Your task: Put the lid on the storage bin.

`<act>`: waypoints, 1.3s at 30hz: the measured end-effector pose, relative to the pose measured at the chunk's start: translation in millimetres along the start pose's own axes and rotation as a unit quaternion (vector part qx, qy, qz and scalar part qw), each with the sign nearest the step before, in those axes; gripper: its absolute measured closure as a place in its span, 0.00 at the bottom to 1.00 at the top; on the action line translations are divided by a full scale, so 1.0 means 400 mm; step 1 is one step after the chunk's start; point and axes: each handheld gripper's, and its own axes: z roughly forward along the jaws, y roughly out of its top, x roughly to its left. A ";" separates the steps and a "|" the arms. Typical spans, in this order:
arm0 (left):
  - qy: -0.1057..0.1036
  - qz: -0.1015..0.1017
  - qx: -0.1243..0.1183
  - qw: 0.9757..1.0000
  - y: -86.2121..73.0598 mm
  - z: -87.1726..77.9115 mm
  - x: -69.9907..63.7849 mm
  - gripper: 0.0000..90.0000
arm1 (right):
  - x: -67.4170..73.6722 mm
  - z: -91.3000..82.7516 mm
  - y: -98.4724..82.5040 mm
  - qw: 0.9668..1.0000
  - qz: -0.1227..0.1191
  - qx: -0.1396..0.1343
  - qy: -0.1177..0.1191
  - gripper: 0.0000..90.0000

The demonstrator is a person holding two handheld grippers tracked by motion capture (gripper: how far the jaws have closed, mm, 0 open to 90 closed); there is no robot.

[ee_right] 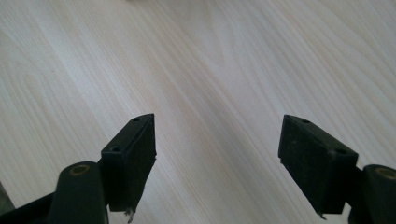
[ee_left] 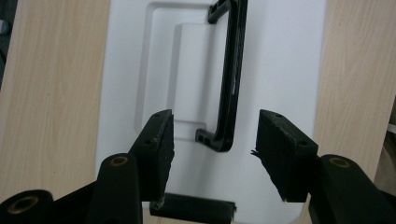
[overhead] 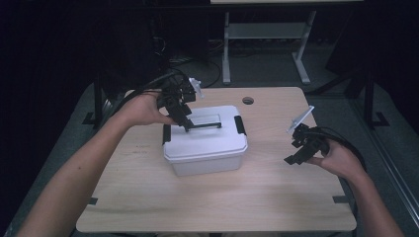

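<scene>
A white plastic box (overhead: 205, 148) with a black clip (overhead: 240, 125) at each end stands in the middle of the wooden table (overhead: 148, 197). Its thin black lid handle (overhead: 205, 126) lies along the top. My left gripper (overhead: 187, 123) hovers over the lid's left end, jaws open. In the left gripper view the left gripper (ee_left: 212, 135) has the handle (ee_left: 231, 79) running away ahead between the pads, touching neither. One clip (ee_left: 194, 208) shows just below. My right gripper (overhead: 291, 159) is held open to the right of the box, and the right gripper (ee_right: 217, 135) faces bare tabletop (ee_right: 210, 60).
A round cable hole (overhead: 248, 100) sits near the table's far edge. Dark tape marks (overhead: 93, 200) lie at the near corners. A grey metal frame (overhead: 267, 30) stands on the floor beyond. Cables trail from both grippers.
</scene>
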 end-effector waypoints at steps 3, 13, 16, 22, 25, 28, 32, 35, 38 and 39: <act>0.003 -0.003 0.001 1.000 -0.016 -0.004 0.002 0.51 | -0.002 0.002 0.000 1.000 0.002 0.001 0.002 0.30; 0.009 -0.017 0.002 1.000 -0.055 -0.018 -0.004 0.50 | -0.006 0.002 -0.002 1.000 -0.001 -0.001 0.002 0.30; 0.010 -0.019 -0.001 1.000 -0.069 -0.023 -0.004 0.50 | -0.005 -0.001 -0.004 1.000 0.003 -0.002 0.001 0.30; 0.010 -0.029 0.003 1.000 -0.098 -0.022 -0.004 0.50 | -0.003 -0.001 -0.004 1.000 0.004 -0.002 0.003 0.30; 0.012 -0.036 0.002 0.999 -0.115 -0.021 -0.006 0.50 | -0.005 0.000 -0.005 1.000 0.003 -0.001 0.003 0.30; 0.013 -0.040 0.000 0.999 -0.134 -0.022 -0.007 0.50 | -0.005 0.001 -0.006 1.000 0.003 -0.001 0.002 0.30; 0.013 -0.051 -0.001 0.999 -0.163 -0.020 -0.010 0.49 | -0.004 0.001 -0.004 1.000 0.003 -0.001 0.002 0.30; 0.017 -0.060 -0.005 0.998 -0.184 -0.020 -0.015 0.49 | -0.004 0.001 -0.003 1.000 0.001 -0.001 0.002 0.30; 0.018 -0.067 -0.008 0.998 -0.208 -0.013 -0.022 0.49 | -0.004 0.001 -0.003 1.000 0.002 -0.001 0.002 0.30; 0.017 -0.068 -0.006 0.998 -0.215 -0.011 -0.023 0.49 | -0.003 0.001 -0.003 1.000 0.002 -0.001 0.002 0.30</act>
